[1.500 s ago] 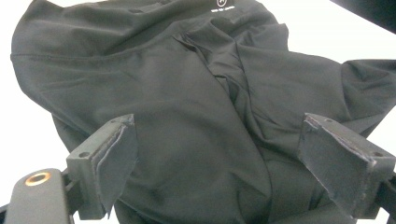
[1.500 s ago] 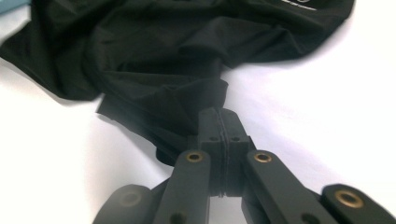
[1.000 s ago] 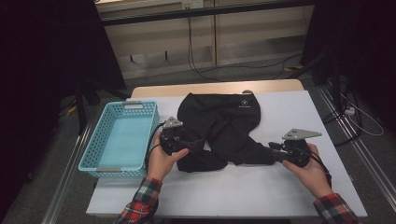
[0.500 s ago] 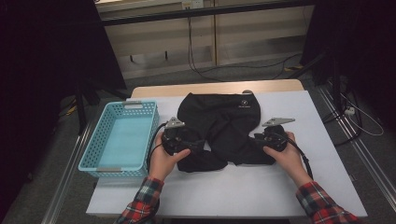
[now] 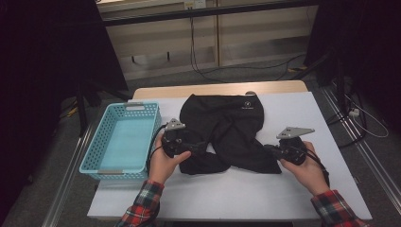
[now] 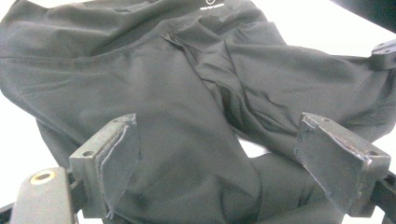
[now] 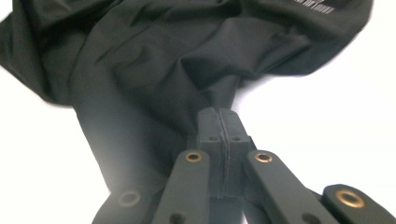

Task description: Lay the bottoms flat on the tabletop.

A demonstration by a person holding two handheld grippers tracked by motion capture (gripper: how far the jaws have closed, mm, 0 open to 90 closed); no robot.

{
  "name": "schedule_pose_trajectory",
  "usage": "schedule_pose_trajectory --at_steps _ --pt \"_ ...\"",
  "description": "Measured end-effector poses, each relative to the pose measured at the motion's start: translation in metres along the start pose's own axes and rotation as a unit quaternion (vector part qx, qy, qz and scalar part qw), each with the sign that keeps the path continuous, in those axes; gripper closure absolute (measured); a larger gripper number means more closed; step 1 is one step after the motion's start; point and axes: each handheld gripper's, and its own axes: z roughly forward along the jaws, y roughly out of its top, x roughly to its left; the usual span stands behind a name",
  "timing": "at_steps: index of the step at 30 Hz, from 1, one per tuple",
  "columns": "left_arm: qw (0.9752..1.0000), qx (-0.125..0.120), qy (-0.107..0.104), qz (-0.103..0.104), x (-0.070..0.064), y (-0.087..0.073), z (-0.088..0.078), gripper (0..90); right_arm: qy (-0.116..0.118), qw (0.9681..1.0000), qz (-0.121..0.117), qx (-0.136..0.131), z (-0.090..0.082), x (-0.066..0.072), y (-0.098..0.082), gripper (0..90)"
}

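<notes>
A black garment (image 5: 231, 127) with a small white logo lies crumpled on the white table (image 5: 302, 109). My left gripper (image 5: 196, 147) rests at its lower left edge. In the left gripper view that gripper (image 6: 217, 121) is open, jaws wide apart, with the cloth (image 6: 187, 70) lying under and between them. My right gripper (image 5: 272, 150) is at the garment's lower right corner. Its jaws have just been closing, and in the right gripper view the gripper (image 7: 219, 114) is shut on a pinch of the black fabric (image 7: 154, 60).
A light blue plastic basket (image 5: 90, 156) stands at the table's left edge, beside my left hand. Bare white tabletop lies in front of the garment and to its right. Cables run across the floor beyond the table.
My right hand went left to the garment's corner, then drew back a little to the right with its jaws closed on the cloth. The left hand stayed put.
</notes>
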Motion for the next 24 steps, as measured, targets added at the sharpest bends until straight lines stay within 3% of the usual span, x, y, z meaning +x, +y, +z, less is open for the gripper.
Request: schedule_pose_trajectory --at_steps 1,5,7,11,14,18,22,24 --pt "1.0 0.0 -0.002 -0.001 -0.001 0.0 0.001 14.2 -0.003 1.0 -0.007 0.003 -0.003 0.001 -0.001 90.0" --pt "1.0 -0.002 -0.006 0.001 -0.003 0.003 0.003 14.2 0.019 0.9996 -0.006 0.019 -0.007 0.007 -0.008 89.4" --pt "1.0 0.0 -0.007 0.001 -0.003 0.003 0.004 14.2 0.014 0.9997 -0.003 0.02 -0.006 0.007 -0.009 86.1" --pt "1.0 0.003 -0.006 0.002 -0.002 0.003 0.006 14.2 0.003 0.9994 0.033 -0.006 -0.001 -0.001 -0.003 70.3" --pt "1.0 0.004 -0.005 0.0 -0.002 0.002 0.007 14.2 -0.002 0.9982 0.057 -0.018 0.011 -0.009 0.005 66.7" --pt "1.0 0.005 -0.005 0.001 -0.003 0.002 0.008 14.2 -0.004 0.9978 0.067 -0.006 0.039 -0.012 0.009 65.9" --pt "1.0 0.004 -0.006 0.005 -0.005 0.002 0.009 14.6 -0.005 0.9978 0.055 0.038 0.061 -0.01 0.005 66.2" --pt "0.9999 -0.001 -0.006 0.009 -0.007 0.003 0.01 15.9 -0.003 0.9984 0.042 0.038 0.059 -0.008 0.006 76.8"
